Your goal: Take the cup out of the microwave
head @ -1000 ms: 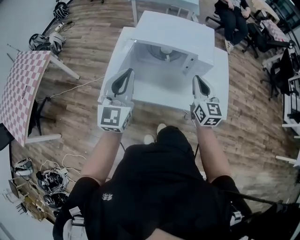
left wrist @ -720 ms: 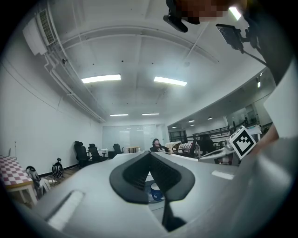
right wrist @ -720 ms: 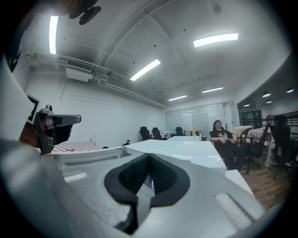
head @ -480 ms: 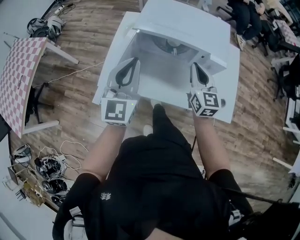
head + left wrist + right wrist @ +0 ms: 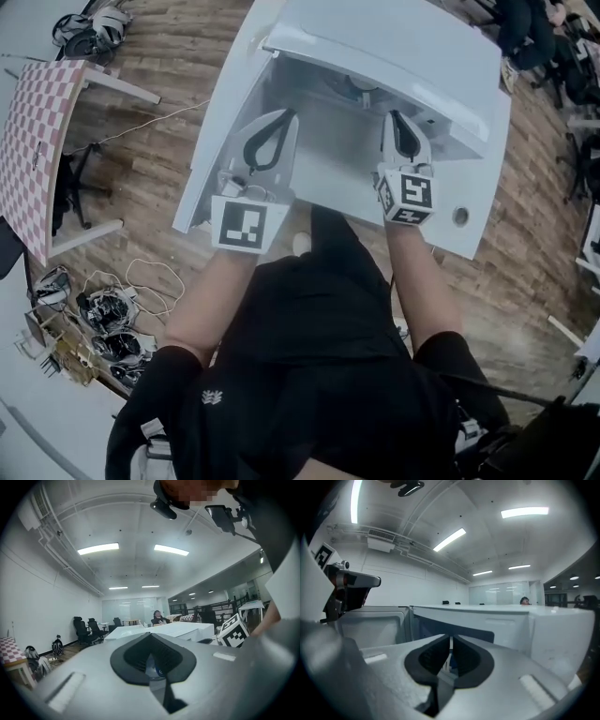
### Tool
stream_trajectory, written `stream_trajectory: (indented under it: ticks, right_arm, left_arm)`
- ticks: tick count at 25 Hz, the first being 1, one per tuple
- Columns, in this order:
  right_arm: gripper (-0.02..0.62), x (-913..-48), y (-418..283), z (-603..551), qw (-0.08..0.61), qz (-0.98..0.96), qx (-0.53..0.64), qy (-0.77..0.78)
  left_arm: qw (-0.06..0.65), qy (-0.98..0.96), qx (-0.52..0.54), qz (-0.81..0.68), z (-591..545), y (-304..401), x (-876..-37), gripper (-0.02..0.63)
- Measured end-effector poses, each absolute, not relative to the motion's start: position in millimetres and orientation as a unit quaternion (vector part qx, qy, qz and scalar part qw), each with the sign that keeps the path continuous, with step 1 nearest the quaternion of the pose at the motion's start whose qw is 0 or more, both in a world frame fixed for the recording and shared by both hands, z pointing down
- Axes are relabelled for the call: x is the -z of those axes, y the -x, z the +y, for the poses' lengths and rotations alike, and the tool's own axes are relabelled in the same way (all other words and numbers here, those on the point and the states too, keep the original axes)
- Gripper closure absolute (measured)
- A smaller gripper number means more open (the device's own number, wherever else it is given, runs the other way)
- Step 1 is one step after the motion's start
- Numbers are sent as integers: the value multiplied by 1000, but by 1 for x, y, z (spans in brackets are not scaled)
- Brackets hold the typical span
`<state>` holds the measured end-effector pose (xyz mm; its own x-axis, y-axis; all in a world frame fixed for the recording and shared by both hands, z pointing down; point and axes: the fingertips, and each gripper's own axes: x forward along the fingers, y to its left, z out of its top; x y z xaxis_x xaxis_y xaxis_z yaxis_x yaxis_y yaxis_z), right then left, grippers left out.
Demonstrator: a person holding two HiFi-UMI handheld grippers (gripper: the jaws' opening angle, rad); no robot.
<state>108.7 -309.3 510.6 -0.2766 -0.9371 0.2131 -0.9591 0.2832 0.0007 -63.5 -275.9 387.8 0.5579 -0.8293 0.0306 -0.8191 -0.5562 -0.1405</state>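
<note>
Surface and room: one white surface [image 5: 442, 236] stands on a wood-plank floor [image 5: 159, 122]. It has a single round hole [image 5: 459, 216] near its front right corner. A pink-and-white checkered board [image 5: 37, 112] stands well apart to the left, and a tangle of cables and gear [image 5: 108, 328] lies on the floor below it. In the left gripper view there are two black office chairs [image 5: 86, 629] by the far wall, one seated person [image 5: 157, 617] in the distance, and two long ceiling lights [image 5: 98, 549] nearest the camera.

Containers: one white microwave [image 5: 403, 47] sits on the surface. Its door [image 5: 370, 620] is swung open to the left, exposing the cavity. One cup [image 5: 364, 90] is inside, at the back of the cavity. Only a pale rounded part of it shows under the roof edge, so its details cannot be made out.

Grippers: two, each with one marker cube. The left gripper [image 5: 286, 114] reaches into the left half of the cavity opening. Its jaws meet at the tips and nothing is between them. The right gripper [image 5: 396, 114] reaches into the right half. Its jaws are together and nothing is between them. Both are short of the cup and neither touches it.
</note>
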Motion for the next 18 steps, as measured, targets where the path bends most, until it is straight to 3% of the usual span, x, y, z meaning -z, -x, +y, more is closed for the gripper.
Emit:
stream_trajectory:
  ticks: [7,11,13,18]
  right_arm:
    - [532,-558,-97,-339,104,-805,-77,-579]
    - [426,-568,-93,-355,99,-810,-75,-574]
    - [343,-574,-95,-363,98,-807,-78,-577]
    - [279,-591,-88,-382,102,-808,-88,-573]
  left_arm:
    - [33,882,64,465,-306,56,-426,600]
    - [22,885,69,460,-319,52,-438,600]
    - [20,888,69,455,-323,47,-442,599]
    - [5,888,74,455,-336,47,-455,600]
